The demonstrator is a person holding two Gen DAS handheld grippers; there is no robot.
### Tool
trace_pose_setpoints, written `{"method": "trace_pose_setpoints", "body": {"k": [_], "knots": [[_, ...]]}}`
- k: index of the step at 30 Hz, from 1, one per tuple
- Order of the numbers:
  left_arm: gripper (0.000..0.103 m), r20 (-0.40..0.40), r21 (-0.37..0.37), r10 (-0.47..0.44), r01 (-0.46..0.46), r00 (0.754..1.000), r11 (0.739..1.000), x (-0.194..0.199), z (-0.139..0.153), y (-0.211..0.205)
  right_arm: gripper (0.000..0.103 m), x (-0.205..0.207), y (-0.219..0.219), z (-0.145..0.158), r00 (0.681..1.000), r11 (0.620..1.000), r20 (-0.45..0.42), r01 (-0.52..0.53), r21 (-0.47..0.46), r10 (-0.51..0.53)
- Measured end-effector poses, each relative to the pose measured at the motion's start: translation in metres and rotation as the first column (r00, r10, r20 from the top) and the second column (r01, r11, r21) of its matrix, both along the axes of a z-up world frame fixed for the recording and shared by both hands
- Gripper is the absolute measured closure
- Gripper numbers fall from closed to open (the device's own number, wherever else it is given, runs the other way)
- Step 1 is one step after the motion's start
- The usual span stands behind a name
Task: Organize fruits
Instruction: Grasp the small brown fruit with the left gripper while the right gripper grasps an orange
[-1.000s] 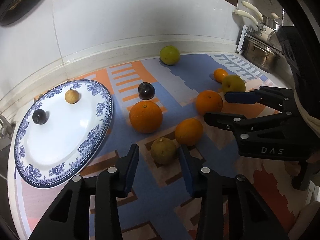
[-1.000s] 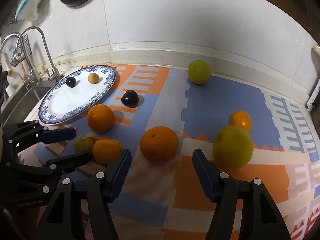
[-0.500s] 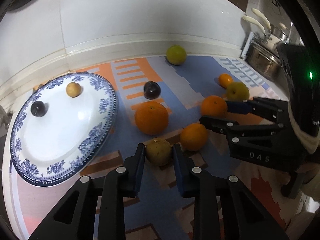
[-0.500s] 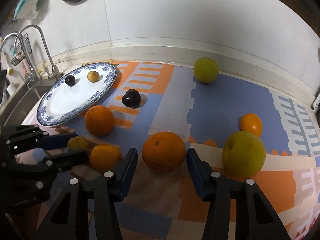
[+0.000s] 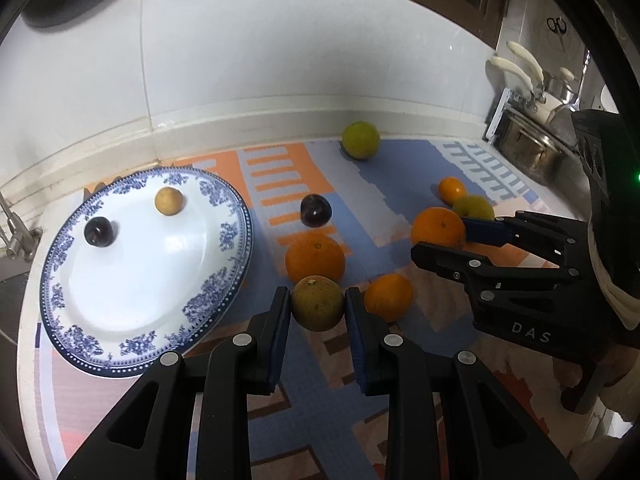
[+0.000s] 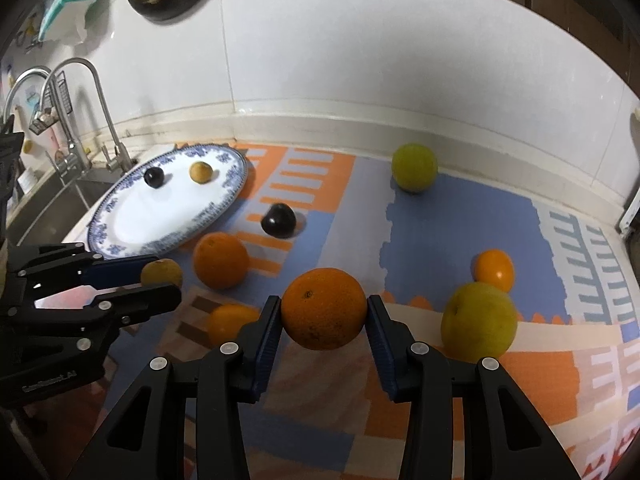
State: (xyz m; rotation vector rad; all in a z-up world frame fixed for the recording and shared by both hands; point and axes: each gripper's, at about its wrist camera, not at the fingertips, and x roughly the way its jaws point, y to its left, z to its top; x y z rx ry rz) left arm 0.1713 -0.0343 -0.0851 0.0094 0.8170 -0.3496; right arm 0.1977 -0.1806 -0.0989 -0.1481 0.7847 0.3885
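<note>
While both fingers' sets clamp fruit, left gripper (image 5: 318,305) brownish fruit (image 5: 317,303), right gripper (image 6: 323,312) orange (image 6: 323,309), blue mat (image 6: 448,216) lies bare.

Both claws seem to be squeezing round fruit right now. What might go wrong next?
The left gripper pinches a brownish-green fruit with an orange close beside it; lifting might nudge that one rolling. The right gripper, whose jaws have just been closing, holds a big orange only at its sides, so it might slip.

Left tongs (image 5: 317,308) clamping brownish fruit (image 5: 317,303), plate (image 5: 80,320) beside
</note>
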Motion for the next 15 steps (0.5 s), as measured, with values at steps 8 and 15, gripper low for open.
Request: {"method": "trace_pose_setpoints", "body": {"k": [8,15], "knots": [[0.076,0.049,-0.025,0.026,-0.024,0.998,0.999,-0.014,0.022,0.009,0.060,-0.014,0.007,0.024,0.999,0.999,0.043,-0.013,0.031,0.011],[0.076,0.086,-0.041,0.063,-0.060,0.994,0.997,-0.025,0.037,0.024,0.060,-0.029,0.018,0.042,0.997,0.997,0.075,-0.029,0.065,0.024]]}}
